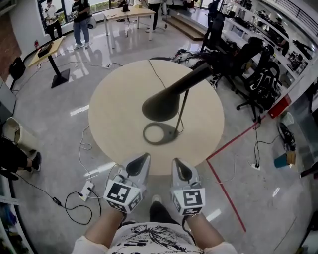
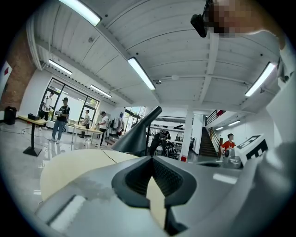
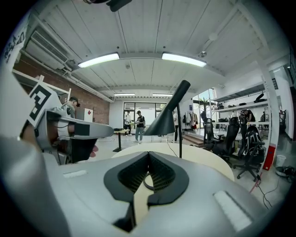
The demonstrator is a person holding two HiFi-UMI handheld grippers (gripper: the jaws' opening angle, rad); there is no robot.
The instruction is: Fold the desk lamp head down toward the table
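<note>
Left tool (image 1: 138,164) and right tool (image 1: 180,167), both clenched on nothing, hover at the counter (image 1: 114,104) edge, 6 o'clock. Black lamp head (image 1: 161,103) sits at 12 o'clock from them, neck pointing toward 2 o'clock.

I stand on a glossy grey floor (image 1: 59,114) that mirrors the lights, at the near edge of a round pale wooden table (image 1: 114,99). A red tape line (image 1: 226,196) runs across the floor to my right, and a white power strip (image 1: 85,190) lies with its cables to my left. Black office chairs (image 1: 258,82) crowd along the shelving (image 1: 263,25) on the right. Farther off are a long wooden table (image 1: 130,13) and a small standing desk (image 1: 49,48), with people (image 1: 80,20) beside them. Overhead, tube lights (image 3: 138,58) run along a white ribbed ceiling (image 3: 152,28). There is a brick wall (image 3: 90,109) on the left, tall windows (image 2: 69,99) at the far end, and a staircase (image 2: 206,139).
</note>
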